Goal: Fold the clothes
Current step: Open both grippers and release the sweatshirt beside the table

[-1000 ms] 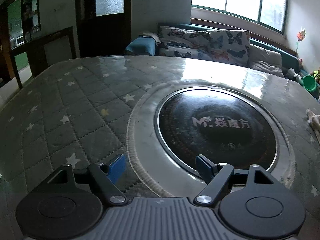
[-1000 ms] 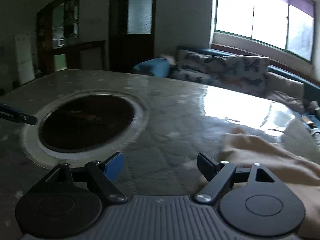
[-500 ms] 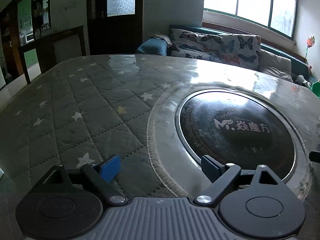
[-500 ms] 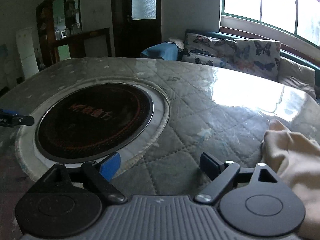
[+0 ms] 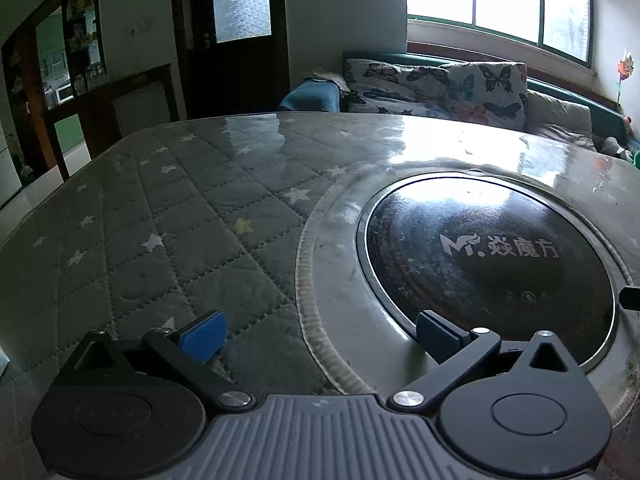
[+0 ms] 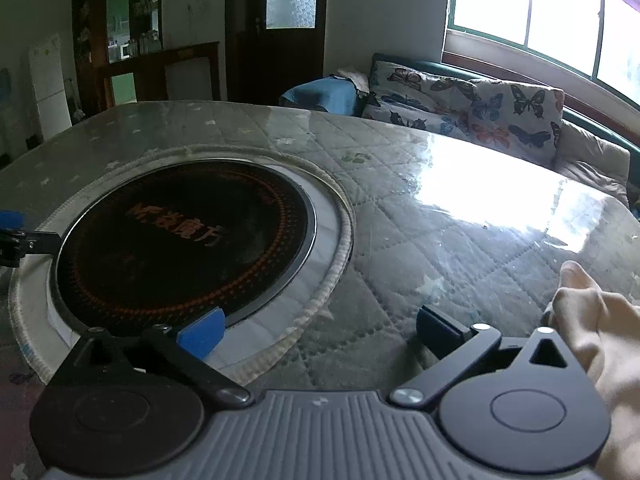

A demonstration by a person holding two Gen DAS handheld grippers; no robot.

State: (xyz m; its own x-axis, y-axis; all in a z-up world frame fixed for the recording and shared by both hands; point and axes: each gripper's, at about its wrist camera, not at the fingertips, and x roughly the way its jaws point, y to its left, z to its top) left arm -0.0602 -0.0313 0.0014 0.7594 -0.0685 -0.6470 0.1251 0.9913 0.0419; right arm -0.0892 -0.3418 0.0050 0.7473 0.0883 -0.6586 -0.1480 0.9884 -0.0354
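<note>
You are holding both tongs, left gripper (image 5: 320, 334) and right gripper (image 6: 318, 330), spreading wider and empty over the tabletop (image 6: 460, 240); one cooktop (image 6: 184, 240) is sitting mid-table, one beige garment (image 6: 600, 340) lying at its right edge.

Left gripper (image 5: 320, 334) and right gripper (image 6: 320, 332), fingers just spread wide, empty.

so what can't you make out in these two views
- Beige garment, right wrist view: only a bunched corner shows; the picture's right edge and the right gripper body cut off the rest, so its type is unclear.
- Left wrist view: the garment is out of frame.
- Left gripper: open and empty; only its fingertip shows in the right view.
</note>
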